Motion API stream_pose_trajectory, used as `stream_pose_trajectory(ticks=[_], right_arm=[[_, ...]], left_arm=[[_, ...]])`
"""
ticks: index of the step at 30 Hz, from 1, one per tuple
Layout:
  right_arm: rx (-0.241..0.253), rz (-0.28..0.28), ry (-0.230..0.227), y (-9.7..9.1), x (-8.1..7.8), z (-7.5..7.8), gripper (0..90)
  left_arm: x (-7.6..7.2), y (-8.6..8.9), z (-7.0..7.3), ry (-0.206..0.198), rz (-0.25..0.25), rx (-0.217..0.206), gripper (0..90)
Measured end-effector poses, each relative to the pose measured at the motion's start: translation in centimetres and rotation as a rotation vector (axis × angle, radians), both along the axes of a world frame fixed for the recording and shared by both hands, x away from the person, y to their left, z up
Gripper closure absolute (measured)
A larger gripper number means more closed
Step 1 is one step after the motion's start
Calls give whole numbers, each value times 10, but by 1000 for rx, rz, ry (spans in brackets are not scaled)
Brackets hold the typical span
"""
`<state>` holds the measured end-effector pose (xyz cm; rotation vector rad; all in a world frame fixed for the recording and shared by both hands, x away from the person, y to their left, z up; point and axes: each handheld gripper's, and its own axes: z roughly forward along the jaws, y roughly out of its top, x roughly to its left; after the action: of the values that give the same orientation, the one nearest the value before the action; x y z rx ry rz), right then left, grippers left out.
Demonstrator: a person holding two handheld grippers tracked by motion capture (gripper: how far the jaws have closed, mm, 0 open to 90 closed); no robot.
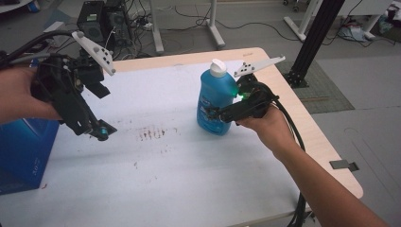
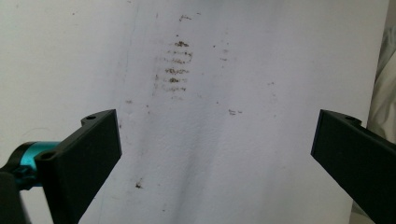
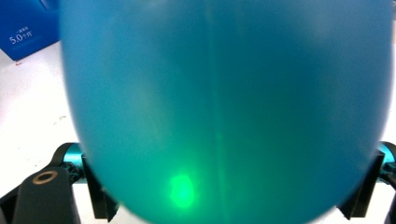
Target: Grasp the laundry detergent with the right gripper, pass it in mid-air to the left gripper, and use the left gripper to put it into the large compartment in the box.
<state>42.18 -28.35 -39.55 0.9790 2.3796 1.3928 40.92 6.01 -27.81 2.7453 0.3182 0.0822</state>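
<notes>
A blue plastic bottle (image 1: 215,101) with a white cap stands upright at the right middle of the white table cover (image 1: 189,179). My right gripper (image 1: 220,116) reaches in from the bottle's right, low on its body. In the right gripper view the bottle (image 3: 224,93) bulges between the jaws, and both black fingers (image 3: 100,196) lie against its sides, with a green light reflected on it. My left gripper (image 1: 97,130) is held up over the left side of the table, pointing down. Its jaws (image 2: 215,144) stand wide apart with nothing between them.
Brown smears (image 1: 151,133) mark the cover at mid table, right under the left gripper (image 2: 175,65). A blue box (image 1: 21,151) stands at the table's left edge. The wooden table edge (image 1: 326,146) runs down the right. A black post (image 1: 312,38) rises behind it.
</notes>
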Motion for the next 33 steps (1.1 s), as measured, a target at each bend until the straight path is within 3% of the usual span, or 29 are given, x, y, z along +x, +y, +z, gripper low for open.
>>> stream_pose_trajectory(ticks=[7, 22, 33], right_arm=[[41, -9, -11, -3, 0, -8, 256], [50, -10, -69, 2, -1, -11, 399], [7, -18, -123, 5, -5, -10, 452]], left_arm=[[0, 0, 0, 1, -2, -1, 16], [1, 2, -2, 6, 3, -1, 16], [2, 2, -3, 13, 1, -10, 16]])
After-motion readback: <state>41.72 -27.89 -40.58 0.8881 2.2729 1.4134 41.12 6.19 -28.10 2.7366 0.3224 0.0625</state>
